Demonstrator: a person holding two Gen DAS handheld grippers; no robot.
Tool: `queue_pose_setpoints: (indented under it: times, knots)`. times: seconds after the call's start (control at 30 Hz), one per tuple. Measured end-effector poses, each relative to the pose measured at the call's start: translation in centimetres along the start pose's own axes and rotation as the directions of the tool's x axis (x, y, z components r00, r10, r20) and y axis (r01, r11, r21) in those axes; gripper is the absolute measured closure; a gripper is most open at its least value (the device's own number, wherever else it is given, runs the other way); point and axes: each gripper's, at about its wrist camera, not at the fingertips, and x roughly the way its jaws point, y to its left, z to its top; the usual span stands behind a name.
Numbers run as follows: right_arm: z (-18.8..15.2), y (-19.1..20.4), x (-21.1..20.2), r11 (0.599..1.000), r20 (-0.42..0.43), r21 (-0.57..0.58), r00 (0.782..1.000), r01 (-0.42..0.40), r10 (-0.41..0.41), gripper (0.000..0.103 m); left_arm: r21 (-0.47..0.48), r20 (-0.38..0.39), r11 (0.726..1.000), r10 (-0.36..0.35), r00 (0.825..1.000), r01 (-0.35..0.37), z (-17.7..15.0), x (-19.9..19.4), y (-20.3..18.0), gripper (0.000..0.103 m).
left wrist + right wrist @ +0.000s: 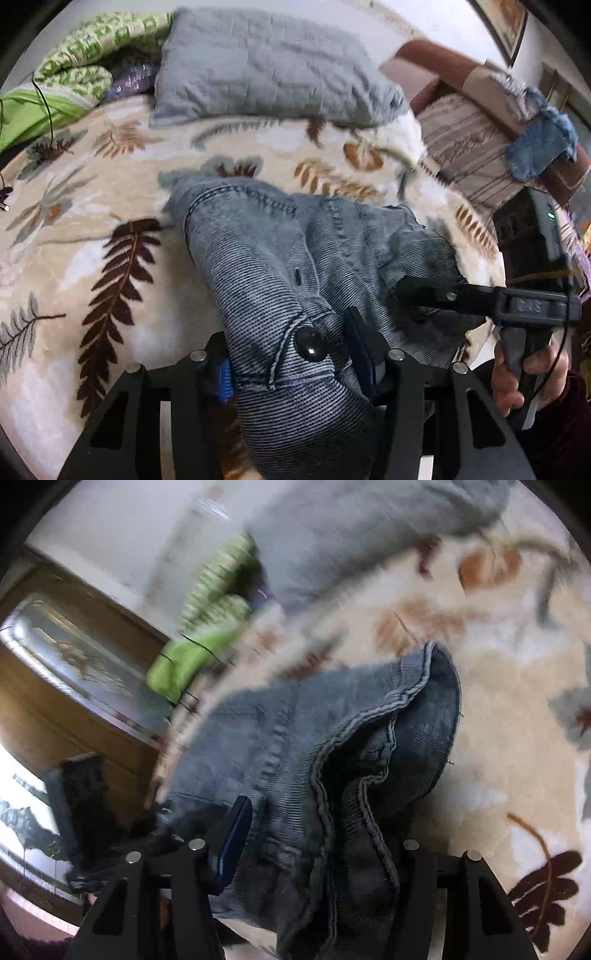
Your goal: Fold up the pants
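Both tongs clench the jeans (295, 251) over the leaf-print bed blanket (110, 184): the left tongs (291, 354) pinch the waistband by its button (311, 344), the right tongs (314, 849) bunched denim. Judged risk: the thick seam slides out, dropping the fold crooked.

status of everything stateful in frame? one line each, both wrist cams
left gripper: shut on the jeans' waistband, beside the button.
right gripper: shut on a bunched denim edge.
jeans: crumpled, partly lifted off the blanket, not yet folded.
button: through its buttonhole, so fastened.
leaf-print blanket: spread flat over the bed.
grey pillow: lying at the far end.
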Motion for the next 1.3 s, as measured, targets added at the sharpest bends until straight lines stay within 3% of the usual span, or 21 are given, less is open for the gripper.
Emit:
queue_pose_setpoints:
  times: [0.1, 0.17, 0.23, 0.4, 0.6, 0.63, 0.73, 0.8, 0.87, 0.9, 0.93, 1.03, 1.3]
  knots:
    - [-0.1, -3.3, 0.8, 0.983, -0.033, 0.172, 0.997, -0.067, 0.073, 0.042, -0.028, -0.013, 1.000, 0.013, 1.000, -0.013, -0.6, 0.3, 0.7, 0.042]
    - [0.1, -3.7, -0.1, 0.983, -0.010, 0.170, 0.997, -0.068, 0.070, 0.036, -0.044, -0.034, 0.998, 0.036, 0.999, -0.038, -0.9, 0.6, 1.3, 0.025]
    - [0.1, -3.9, -1.3, 0.989, 0.017, 0.147, 1.000, -0.020, 0.018, 0.028, -0.091, -0.050, 0.995, 0.022, 0.999, -0.026, -1.1, 0.8, 2.2, 0.023]
    - [-0.3, -6.3, -3.7, 0.978, 0.059, 0.207, 0.998, -0.023, 0.011, 0.027, -0.182, -0.063, 0.983, -0.051, 0.997, 0.038, -1.2, 0.9, 3.6, 0.023]
    - [-0.5, -6.8, -3.6, 0.970, 0.055, 0.225, 0.995, -0.092, 0.081, 0.024, -0.224, -0.068, 0.972, -0.092, 0.993, 0.075, -1.4, 1.7, 3.8, 0.023]
    - [-0.5, -6.2, -3.1, 0.972, 0.046, 0.208, 0.994, -0.111, 0.104, 0.025, -0.223, -0.064, 0.972, -0.094, 0.994, 0.077, -1.4, 1.8, 3.7, 0.024]
    - [-0.8, -4.6, -0.9, 0.973, -0.028, 0.172, 0.987, -0.154, 0.161, 0.043, -0.192, -0.052, 0.977, -0.106, 0.993, 0.095, -1.5, 1.7, 3.0, 0.039]
    - [-1.0, -3.7, -0.2, 0.985, -0.043, 0.128, 0.992, -0.116, 0.122, 0.046, -0.169, -0.036, 0.981, -0.098, 0.995, 0.090, -1.3, 1.6, 2.7, 0.047]
    - [-0.9, -3.1, -0.3, 0.986, -0.034, 0.111, 0.991, -0.122, 0.126, 0.058, -0.141, -0.011, 0.987, -0.082, 0.997, 0.080, -1.2, 1.2, 2.3, 0.059]
    - [-1.0, -2.6, -0.5, 0.990, -0.021, 0.085, 0.993, -0.111, 0.113, 0.059, -0.118, 0.003, 0.990, -0.074, 0.997, 0.073, -1.2, 0.9, 1.9, 0.062]
    - [-1.1, -1.3, -0.8, 0.998, -0.007, 0.014, 0.998, -0.062, 0.062, 0.059, -0.097, 0.013, 0.993, -0.063, 0.998, 0.064, -1.1, 0.6, 1.7, 0.067]
    - [-1.7, 2.0, -1.6, 0.988, 0.039, -0.155, 0.999, 0.005, 0.001, 0.059, -0.046, 0.024, 0.999, -0.017, 1.000, 0.018, -1.0, 0.1, 0.9, 0.071]
    - [-0.2, 4.2, -2.3, 0.974, 0.102, -0.227, 0.995, 0.026, -0.003, 0.062, -0.035, 0.091, 0.999, 0.027, 0.995, -0.023, 1.4, -2.1, 1.2, 0.073]
